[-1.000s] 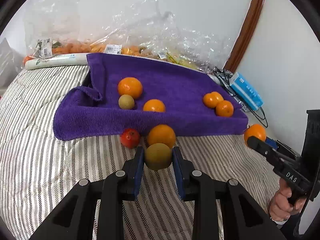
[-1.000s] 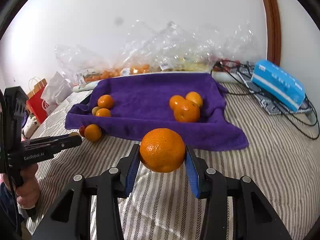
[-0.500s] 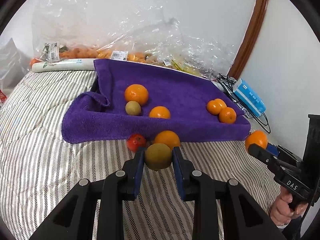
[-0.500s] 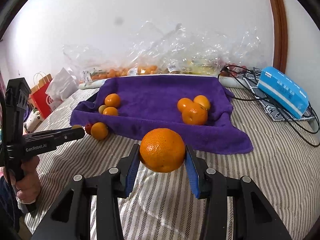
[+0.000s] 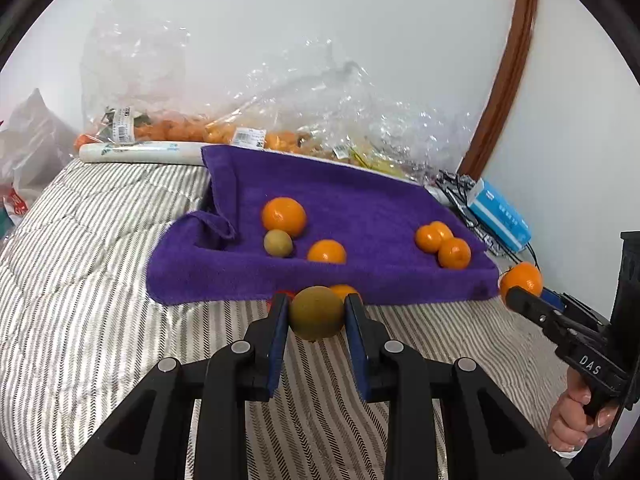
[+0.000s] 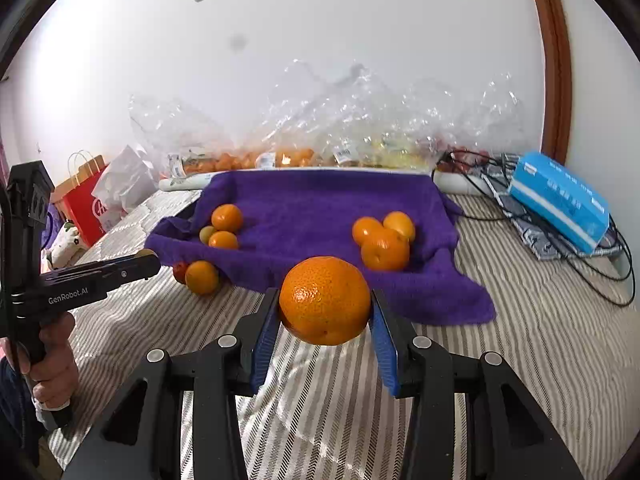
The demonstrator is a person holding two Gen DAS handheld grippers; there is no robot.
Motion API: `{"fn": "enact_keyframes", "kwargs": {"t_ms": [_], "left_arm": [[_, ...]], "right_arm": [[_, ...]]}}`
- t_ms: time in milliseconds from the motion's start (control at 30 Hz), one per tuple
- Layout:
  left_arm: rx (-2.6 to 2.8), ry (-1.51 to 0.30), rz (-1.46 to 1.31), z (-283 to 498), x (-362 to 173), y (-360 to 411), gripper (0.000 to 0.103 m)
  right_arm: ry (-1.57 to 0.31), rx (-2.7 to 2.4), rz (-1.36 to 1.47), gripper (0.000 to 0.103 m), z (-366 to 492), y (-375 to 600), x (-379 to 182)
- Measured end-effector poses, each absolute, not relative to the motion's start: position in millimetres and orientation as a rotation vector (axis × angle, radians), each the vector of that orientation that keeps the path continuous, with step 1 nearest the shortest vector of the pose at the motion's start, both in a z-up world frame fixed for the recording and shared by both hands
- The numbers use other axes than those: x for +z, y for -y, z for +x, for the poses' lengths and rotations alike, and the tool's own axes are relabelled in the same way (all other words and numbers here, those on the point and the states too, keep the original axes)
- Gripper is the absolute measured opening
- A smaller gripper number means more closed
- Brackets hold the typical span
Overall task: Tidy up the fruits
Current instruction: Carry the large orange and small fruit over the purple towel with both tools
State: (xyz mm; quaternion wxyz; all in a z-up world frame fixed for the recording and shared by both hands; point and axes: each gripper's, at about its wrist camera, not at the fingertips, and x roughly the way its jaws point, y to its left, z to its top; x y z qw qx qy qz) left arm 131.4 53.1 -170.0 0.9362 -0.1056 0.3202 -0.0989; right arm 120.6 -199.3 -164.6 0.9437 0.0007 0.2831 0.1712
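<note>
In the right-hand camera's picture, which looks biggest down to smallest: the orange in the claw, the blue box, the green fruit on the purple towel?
1. Blue box
2. Orange, though swollen by nearness to the camera
3. Green fruit, clearly smallest

We look from behind each gripper's fingers, low and close over the striped bed, angled down toward the wall. Our left view sits nearer the bed's left edge, our right view nearer its right. Both share the purple towel and catch the opposite gripper at their rims.
</note>
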Motion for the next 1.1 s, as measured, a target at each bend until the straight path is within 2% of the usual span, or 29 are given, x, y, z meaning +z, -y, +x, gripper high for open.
{"fn": "enact_keyframes", "kwargs": {"t_ms": [267,567,900,1100], "left_arm": [[-0.224,-0.581,-0.274,142,-133,-72,0.027],[-0.198,-0.541,-0.258,194,-103,-68,0.027],[-0.175,-0.614,-0.232,235,-147,-47,0.027],[-0.186,-0.631,-0.222,238,-158,-43,0.027]], "right_arm": [[-0.501,0.351,-0.005,0.044,142,199,-121],[-0.421,0.377,-0.019,0.044,189,183,-82],[-0.553,0.364,-0.054,0.044,233,179,-131],[-0.548,0.366,-0.006,0.044,234,190,-131]]}}
